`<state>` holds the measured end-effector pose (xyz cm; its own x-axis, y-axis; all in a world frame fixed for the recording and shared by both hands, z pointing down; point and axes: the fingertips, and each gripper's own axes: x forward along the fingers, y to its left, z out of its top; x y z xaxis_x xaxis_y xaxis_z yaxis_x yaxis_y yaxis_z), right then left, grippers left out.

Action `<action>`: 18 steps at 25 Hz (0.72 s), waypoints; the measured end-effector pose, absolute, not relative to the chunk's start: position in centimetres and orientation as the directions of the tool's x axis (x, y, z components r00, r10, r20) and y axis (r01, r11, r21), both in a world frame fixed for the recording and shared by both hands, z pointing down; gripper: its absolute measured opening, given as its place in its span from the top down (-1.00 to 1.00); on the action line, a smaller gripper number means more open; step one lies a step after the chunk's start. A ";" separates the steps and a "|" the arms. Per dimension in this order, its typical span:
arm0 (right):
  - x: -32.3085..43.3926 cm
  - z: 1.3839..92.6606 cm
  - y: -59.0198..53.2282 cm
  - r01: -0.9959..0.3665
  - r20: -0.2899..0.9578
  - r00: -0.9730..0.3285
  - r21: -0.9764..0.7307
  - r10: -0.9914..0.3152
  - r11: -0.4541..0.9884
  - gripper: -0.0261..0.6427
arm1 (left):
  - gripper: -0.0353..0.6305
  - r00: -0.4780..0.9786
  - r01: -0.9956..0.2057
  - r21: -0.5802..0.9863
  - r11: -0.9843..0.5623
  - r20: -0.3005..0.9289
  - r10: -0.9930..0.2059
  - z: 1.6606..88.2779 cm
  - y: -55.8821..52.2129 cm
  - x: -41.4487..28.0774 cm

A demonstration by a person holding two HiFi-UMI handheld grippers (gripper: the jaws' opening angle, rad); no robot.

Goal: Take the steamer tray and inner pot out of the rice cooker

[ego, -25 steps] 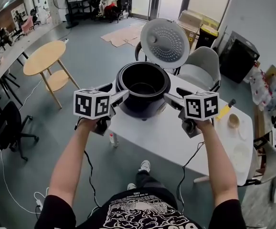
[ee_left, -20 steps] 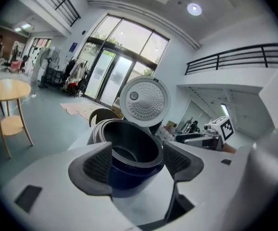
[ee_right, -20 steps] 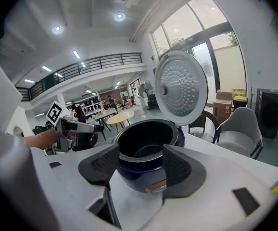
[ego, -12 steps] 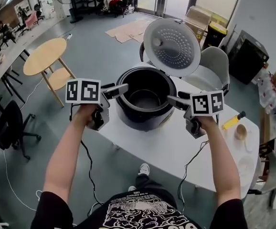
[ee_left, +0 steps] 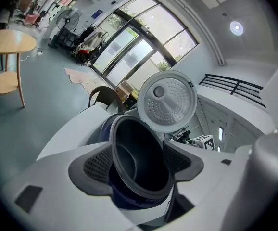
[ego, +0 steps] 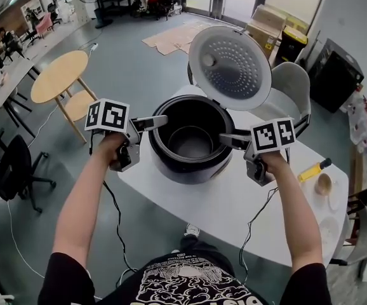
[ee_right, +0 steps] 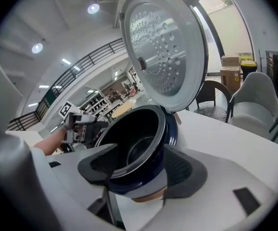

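Rice cooker (ego: 183, 170) near the left end of the white counter (ego: 234, 202), hinged lid (ego: 229, 65) thrown up and back, perforated inner face toward the head camera, mouth left fully open for a straight lift. Inner pot (ego: 190, 142) seated down in the dark blue body, rim about level with the cooker's top. Stepped wall visible inside, so possibly the steamer tray resting in the upper part, but cannot tell tray from pot in so dark an interior. Nothing lifted out yet. Left gripper (ego: 160, 120) held level at the left rim, jaws spread wide, pads bare, only the pot mouth seen between them; tips just beside the rim, contact unclear. Right gripper (ego: 226, 137) mirrored at the right rim, jaws likewise apart and empty, tips reaching just over the edge. Judged as a two-sided approach: one gripper per side to pinch opposite points of the rim and keep the insert level on the way up. Writing: no brand or label legible on cooker or lid; black-and-white square markers on the gripper cubes; white print on the person's black shirt, partly out of frame, not readable.
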<state>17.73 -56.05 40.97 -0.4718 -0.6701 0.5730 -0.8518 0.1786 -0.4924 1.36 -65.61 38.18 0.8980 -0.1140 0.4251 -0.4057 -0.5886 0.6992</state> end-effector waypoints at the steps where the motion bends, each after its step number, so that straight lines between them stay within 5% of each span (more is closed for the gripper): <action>1: 17.7 41.0 -56.1 -0.843 0.569 -0.482 -0.507 -0.666 0.177 0.01 | -0.10 0.895 -0.409 0.698 -0.588 0.433 -0.109 38.4 -65.7 1.4; 18: 17.7 40.6 -57.2 -0.711 0.486 -0.592 -0.690 -0.643 0.133 0.08 | -0.07 0.871 -0.422 0.711 -0.563 0.489 -0.036 39.8 -65.6 1.7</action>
